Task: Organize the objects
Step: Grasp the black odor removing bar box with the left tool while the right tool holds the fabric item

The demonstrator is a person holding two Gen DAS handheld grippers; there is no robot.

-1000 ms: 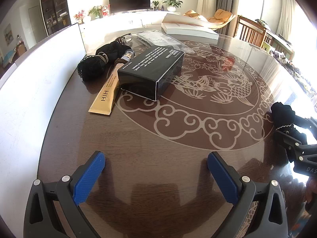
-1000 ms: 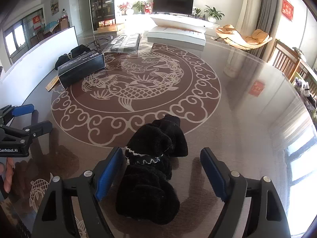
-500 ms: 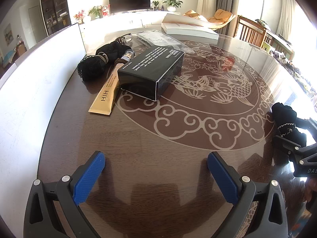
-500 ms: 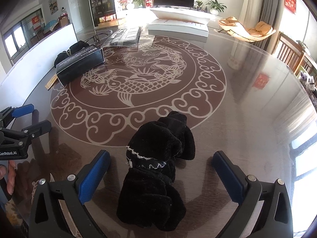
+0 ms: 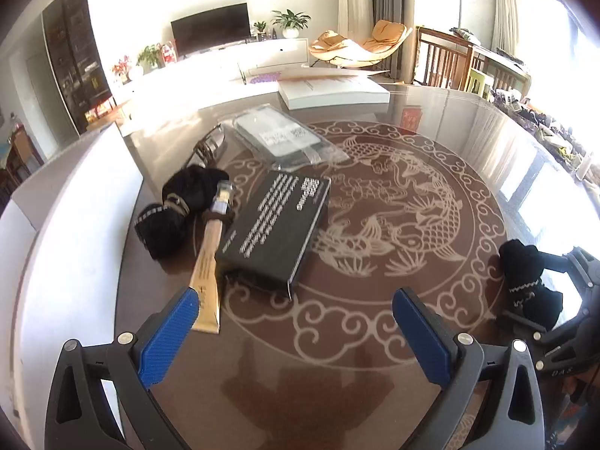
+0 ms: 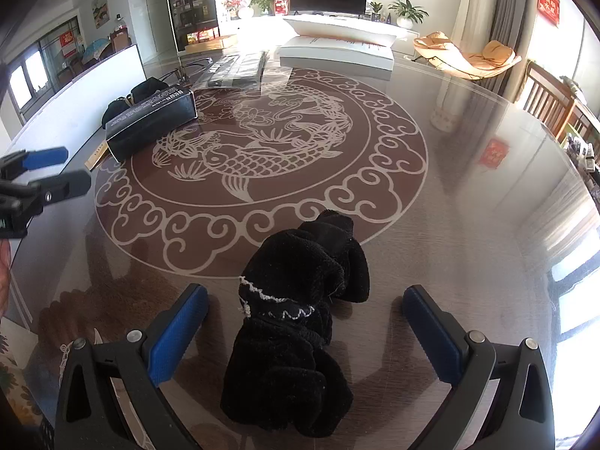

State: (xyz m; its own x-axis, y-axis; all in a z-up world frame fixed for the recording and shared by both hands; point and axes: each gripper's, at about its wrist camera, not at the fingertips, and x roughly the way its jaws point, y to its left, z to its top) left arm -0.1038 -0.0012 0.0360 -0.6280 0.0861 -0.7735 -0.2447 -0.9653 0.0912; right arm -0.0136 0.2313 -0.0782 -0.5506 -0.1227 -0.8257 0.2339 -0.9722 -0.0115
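A black fuzzy cloth bundle (image 6: 292, 337) with white stitching lies on the glossy patterned table (image 6: 468, 225). It sits between the wide-apart blue pads of my right gripper (image 6: 304, 294), which is open, and neither pad touches it. The same bundle (image 5: 528, 285) shows at the right of the left wrist view. My left gripper (image 5: 294, 300) hovers open and empty. Just beyond it lie a black box (image 5: 277, 228) and a beige tube (image 5: 206, 277), whose near end lies by the left pad. A second dark bundle (image 5: 176, 213) lies beside the tube.
A clear plastic packet (image 5: 281, 138) and a flat white box (image 5: 333, 92) lie farther back. A white panel (image 5: 75, 243) runs along the table's left edge. My left gripper (image 6: 48, 172) shows at the left of the right wrist view.
My right gripper's jaws spread wider around the black bundle, which stays on the table. My left gripper rose and moved forward toward the black box and the tube.
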